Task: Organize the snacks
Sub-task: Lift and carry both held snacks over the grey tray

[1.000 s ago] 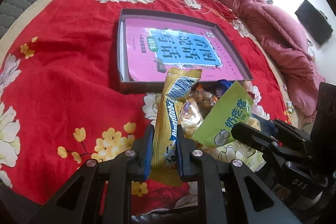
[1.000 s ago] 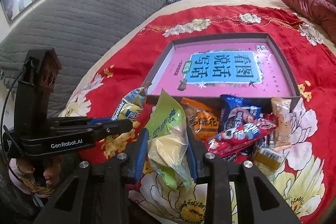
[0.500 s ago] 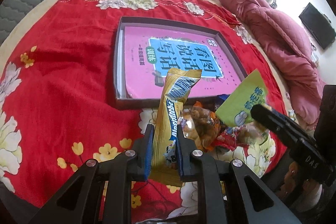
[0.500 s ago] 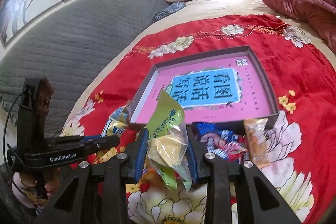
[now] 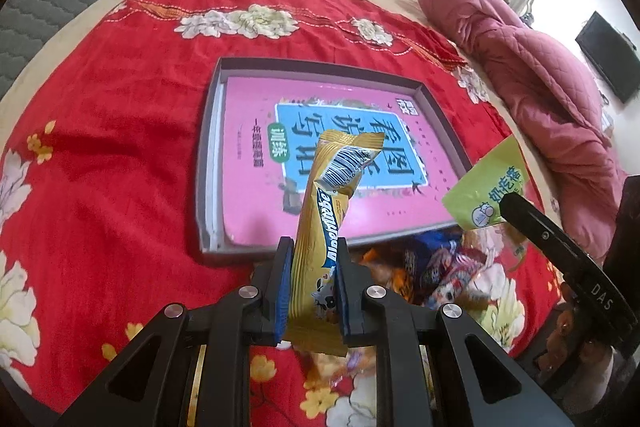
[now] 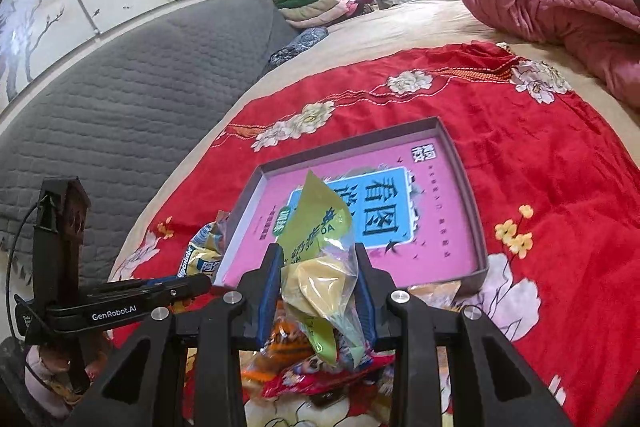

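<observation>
My left gripper (image 5: 311,263) is shut on a long yellow snack bar (image 5: 332,203) and holds it upright above the near edge of the grey box (image 5: 208,147), which has a pink book (image 5: 256,195) in it. My right gripper (image 6: 318,267) is shut on a green and clear snack bag (image 6: 320,251), raised over the box's near edge (image 6: 472,203). The green bag also shows in the left wrist view (image 5: 492,195). A pile of loose snack packs (image 5: 432,267) lies on the red cloth in front of the box.
The box sits on a red flowered cloth (image 5: 100,147) spread on a bed. A crumpled pink quilt (image 5: 532,67) lies to the right. A grey padded headboard (image 6: 120,99) and folded clothes (image 6: 316,3) are at the left and back.
Both grippers have risen and moved forward toward the box with their snacks; the box now looks closer and the snack pile has dropped below the fingers.
</observation>
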The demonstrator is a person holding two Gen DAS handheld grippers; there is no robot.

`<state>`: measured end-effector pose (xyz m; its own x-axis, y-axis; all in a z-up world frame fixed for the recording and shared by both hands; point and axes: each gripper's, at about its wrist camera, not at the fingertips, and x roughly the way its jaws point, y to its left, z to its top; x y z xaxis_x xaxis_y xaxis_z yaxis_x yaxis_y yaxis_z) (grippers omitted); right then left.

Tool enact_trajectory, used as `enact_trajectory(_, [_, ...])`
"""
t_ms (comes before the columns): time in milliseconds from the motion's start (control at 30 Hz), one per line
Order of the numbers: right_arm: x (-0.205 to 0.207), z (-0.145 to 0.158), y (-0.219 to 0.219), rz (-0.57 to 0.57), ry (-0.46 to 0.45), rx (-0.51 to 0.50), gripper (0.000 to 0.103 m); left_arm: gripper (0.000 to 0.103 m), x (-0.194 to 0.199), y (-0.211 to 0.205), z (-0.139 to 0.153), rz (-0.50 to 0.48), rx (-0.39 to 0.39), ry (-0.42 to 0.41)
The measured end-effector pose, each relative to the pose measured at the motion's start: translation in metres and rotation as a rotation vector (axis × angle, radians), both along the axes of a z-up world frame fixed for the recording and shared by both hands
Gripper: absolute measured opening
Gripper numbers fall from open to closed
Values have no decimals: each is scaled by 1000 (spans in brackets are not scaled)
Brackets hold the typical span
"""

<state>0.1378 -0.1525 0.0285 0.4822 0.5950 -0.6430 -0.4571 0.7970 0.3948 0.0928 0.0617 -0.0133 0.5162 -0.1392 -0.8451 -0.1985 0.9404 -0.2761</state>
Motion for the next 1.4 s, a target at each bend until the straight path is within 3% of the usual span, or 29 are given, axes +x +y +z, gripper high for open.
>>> enact_trajectory(200, [23,-4,-4,-34,-28,-30,34,20,18,-2,-4,12,23,7])
enact_trajectory(500, [50,-19,-10,-68,1,-52,34,20,36,3,-21,37,33,46])
enact_trajectory(1400, [72,-61,-6,-81,111,-136,34,20,56,3,-43,68,97,95])
